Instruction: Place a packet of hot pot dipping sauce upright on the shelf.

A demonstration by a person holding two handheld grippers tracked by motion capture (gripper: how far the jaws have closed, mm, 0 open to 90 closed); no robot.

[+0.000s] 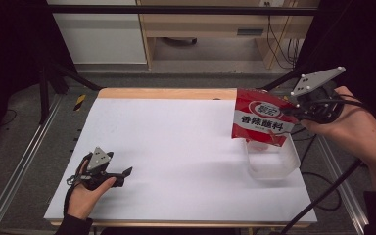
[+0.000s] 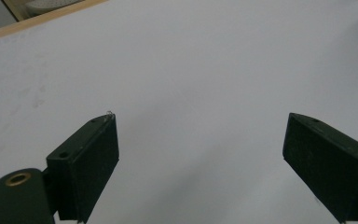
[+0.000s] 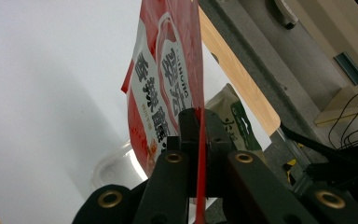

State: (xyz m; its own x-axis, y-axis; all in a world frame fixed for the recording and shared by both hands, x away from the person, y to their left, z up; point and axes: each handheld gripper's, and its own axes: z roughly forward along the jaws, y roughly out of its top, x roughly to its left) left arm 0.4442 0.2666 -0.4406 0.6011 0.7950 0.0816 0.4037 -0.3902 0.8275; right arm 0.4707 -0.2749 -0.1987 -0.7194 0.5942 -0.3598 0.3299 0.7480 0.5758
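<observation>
Light falls from above onto the white table (image 1: 176, 147), which shows bright and even against dark, dim surroundings. Soft shadows lie on it — faint beside the red packet (image 1: 262, 117). Both gripper views are soft-focused — the near jaws blurred, the tabletop greyish and slightly grainy.

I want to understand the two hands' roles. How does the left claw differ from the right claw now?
The left claw is open and holds nothing; the right claw is shut on the red packet. The left claw sits low by the white table; the right claw is raised over the clear container. Both are black and hand-held.
</observation>
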